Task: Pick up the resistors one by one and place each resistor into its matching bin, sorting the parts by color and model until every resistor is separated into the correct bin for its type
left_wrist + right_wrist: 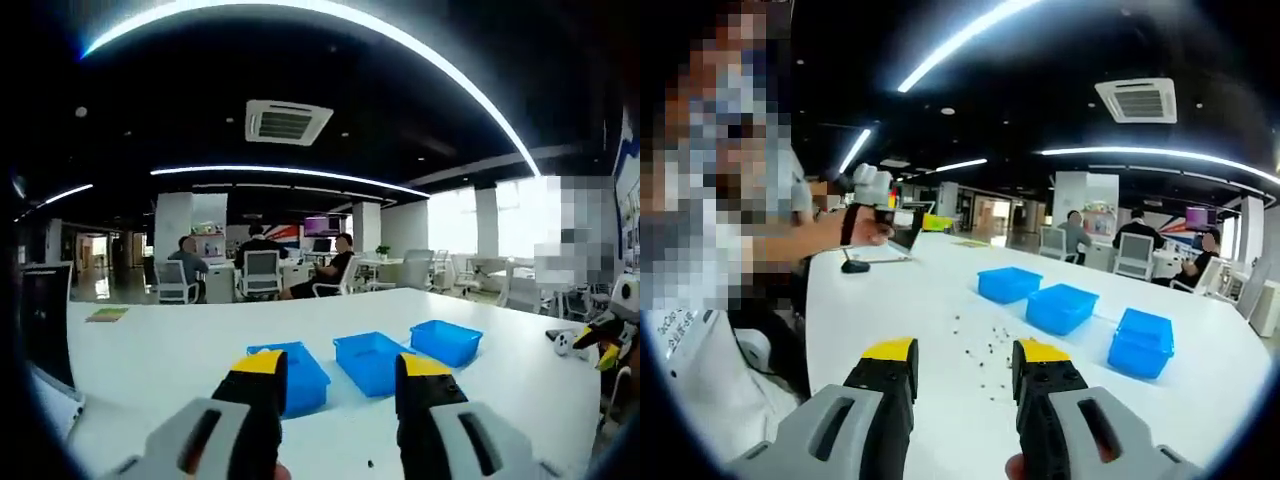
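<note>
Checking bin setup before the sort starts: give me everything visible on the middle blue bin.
The middle blue bin is a shallow, open-topped rectangular tray, glossy plastic by the look, with a raised rim. It sits upright on the white table between two matching bins, apart from both. Its inside looks bare in the left gripper view, though small parts would be hard to see. Tiny dark resistors lie scattered on the table beside it, and neither claw touches it.

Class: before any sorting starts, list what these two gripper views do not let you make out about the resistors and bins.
- Resistors: in the right gripper view they are dark specks scattered on the white table, too small to tell colour or model.
- Three blue bins: contents and any labels not visible; the low angle hides the insides.
- Left gripper view: the nearest blue bin is partly covered by the left gripper.
</note>
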`<state>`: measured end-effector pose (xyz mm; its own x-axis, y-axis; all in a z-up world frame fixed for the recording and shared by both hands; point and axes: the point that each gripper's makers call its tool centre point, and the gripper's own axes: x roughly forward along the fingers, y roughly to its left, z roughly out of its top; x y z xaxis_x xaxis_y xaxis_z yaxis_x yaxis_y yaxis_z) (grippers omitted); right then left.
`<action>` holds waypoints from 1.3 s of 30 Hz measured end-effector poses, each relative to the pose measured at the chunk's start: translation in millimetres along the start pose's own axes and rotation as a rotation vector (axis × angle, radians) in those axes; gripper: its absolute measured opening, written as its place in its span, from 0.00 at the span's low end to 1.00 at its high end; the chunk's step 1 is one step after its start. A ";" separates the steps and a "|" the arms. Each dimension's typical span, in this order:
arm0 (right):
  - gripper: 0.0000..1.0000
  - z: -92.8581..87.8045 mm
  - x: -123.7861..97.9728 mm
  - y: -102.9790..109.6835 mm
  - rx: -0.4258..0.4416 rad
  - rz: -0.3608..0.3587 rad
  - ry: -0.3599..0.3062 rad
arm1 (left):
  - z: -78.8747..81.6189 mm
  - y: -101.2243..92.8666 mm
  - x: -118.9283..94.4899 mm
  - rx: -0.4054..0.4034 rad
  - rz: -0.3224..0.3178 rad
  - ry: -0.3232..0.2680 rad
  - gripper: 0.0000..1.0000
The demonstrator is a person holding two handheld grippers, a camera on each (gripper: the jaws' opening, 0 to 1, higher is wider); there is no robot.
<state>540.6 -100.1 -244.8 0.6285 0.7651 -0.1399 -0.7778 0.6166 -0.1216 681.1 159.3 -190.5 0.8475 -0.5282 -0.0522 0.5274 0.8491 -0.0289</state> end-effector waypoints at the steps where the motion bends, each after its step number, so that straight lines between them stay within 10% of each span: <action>1: 0.40 0.0 -0.3 0.3 0.000 -0.001 0.000 | -1.4 -3.3 -7.2 -0.007 -0.002 -0.007 0.45; 14: 0.40 -1.1 -3.4 -4.0 0.007 -0.016 0.000 | -23.0 -32.4 -64.2 -0.005 -0.050 -0.023 0.44; 26: 0.39 0.7 -7.0 -16.4 0.038 -0.058 -0.016 | -30.0 -57.3 -52.6 0.109 -0.160 0.002 0.37; 39: 0.40 -3.3 -11.2 -24.4 0.032 -0.070 0.002 | -87.1 -61.8 11.6 0.247 -0.235 0.433 0.24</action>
<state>552.5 -124.3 -243.5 0.6813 0.7196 -0.1341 -0.7317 0.6743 -0.0998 653.2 101.0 -276.3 0.6304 -0.6100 -0.4800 0.7422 0.6547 0.1428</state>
